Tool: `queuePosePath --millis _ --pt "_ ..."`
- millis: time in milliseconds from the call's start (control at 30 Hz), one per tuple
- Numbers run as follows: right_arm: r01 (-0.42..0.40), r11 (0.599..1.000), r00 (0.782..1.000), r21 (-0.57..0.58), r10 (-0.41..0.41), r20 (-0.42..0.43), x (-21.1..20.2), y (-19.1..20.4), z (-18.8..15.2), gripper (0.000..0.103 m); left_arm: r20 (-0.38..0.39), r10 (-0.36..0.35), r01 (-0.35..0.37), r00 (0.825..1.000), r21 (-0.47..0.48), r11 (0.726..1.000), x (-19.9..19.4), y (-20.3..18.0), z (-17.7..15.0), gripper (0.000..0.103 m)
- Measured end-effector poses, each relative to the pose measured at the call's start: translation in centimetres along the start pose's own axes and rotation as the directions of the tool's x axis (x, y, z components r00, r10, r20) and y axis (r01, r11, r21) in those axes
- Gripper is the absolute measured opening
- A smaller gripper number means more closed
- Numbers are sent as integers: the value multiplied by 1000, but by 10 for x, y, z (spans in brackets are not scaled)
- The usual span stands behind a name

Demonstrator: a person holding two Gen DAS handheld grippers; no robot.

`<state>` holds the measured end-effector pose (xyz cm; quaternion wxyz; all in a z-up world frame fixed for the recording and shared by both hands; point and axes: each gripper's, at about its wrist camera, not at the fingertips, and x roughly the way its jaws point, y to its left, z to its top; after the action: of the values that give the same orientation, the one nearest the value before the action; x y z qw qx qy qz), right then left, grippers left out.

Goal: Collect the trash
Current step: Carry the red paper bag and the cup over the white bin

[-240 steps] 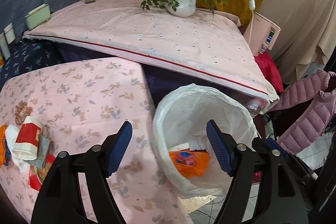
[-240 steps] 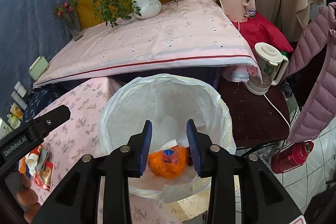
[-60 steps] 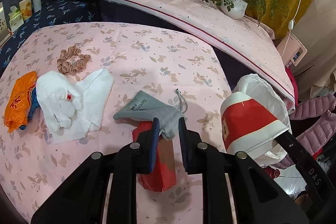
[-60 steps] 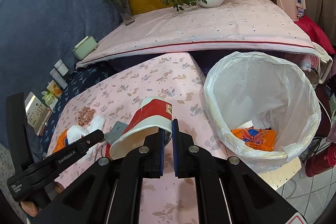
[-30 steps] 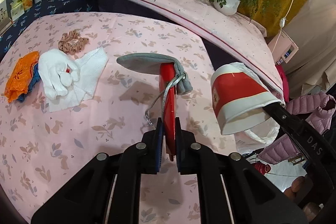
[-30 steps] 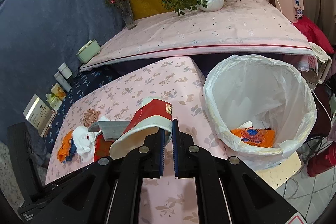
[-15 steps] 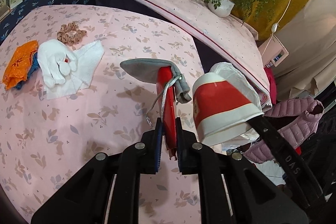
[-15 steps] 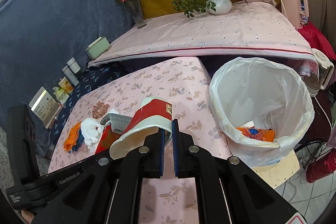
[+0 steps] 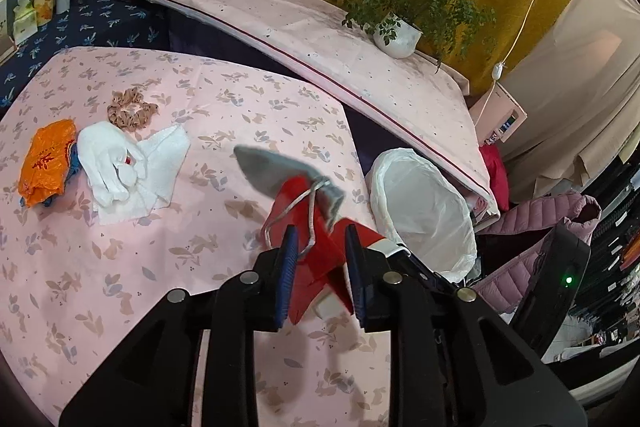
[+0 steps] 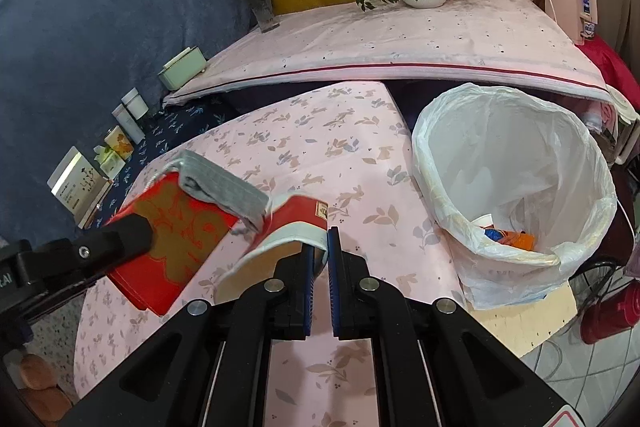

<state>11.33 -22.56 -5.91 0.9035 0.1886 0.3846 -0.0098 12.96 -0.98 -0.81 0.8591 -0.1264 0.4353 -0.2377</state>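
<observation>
Over the pink tabletop (image 9: 120,287), left fingers (image 9: 289,267) are opening around the red packet (image 9: 308,267), which risks dropping short of the bin (image 10: 516,187); the right gripper (image 10: 319,259) pinches the paper cup (image 10: 288,231).

Glossy red paper packet (image 9: 308,251), grey cloth pouch (image 9: 276,171), thin plastic bin liner (image 9: 424,211).

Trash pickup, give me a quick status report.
Right gripper shut on paper cup. Left gripper jaws opening, red packet between them, grey pouch draped on it. Lined bin open, nothing blocking.

One bin (image 10: 516,183), one paper cup (image 10: 296,223), one red envelope (image 10: 172,239) (pouch (image 10: 220,187) draped on it).
</observation>
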Motion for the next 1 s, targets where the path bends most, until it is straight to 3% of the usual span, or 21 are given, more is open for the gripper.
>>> queuePosePath --millis 167,267,333,633,667,800,867,933,1000 --pt "-2 1000 1000 -1 2 10 -3 -1 2 3 -10 26 -26 1000 -17 1000 6 7 0 22" --pt "1 1000 1000 0 -1 9 -3 -3 2 3 -40 69 -70 997 -17 997 16 14 -5 29" --pt "5 1000 1000 1 -5 6 -2 -5 2 3 -65 101 -103 993 -29 994 23 21 -12 61" --pt "7 1000 1000 11 -7 7 -5 -12 0 3 -192 182 -195 964 -51 979 70 34 -49 63" --pt "8 1000 1000 10 -8 8 -6 -12 0 3 -200 187 -200 962 -46 979 74 33 -51 62" --pt "6 1000 1000 19 -6 16 -10 -16 0 3 -240 169 -184 956 -41 982 83 35 -55 29" --pt "4 1000 1000 23 -4 21 -12 -17 1 3 -234 164 -177 958 -37 984 82 33 -54 24" --pt "3 1000 1000 27 -4 25 -14 -19 2 3 -221 172 -180 960 -14 984 80 27 -52 12" --pt "1 999 1000 32 -2 29 -15 -21 4 3 -216 158 -162 964 -3 987 77 22 -50 9"
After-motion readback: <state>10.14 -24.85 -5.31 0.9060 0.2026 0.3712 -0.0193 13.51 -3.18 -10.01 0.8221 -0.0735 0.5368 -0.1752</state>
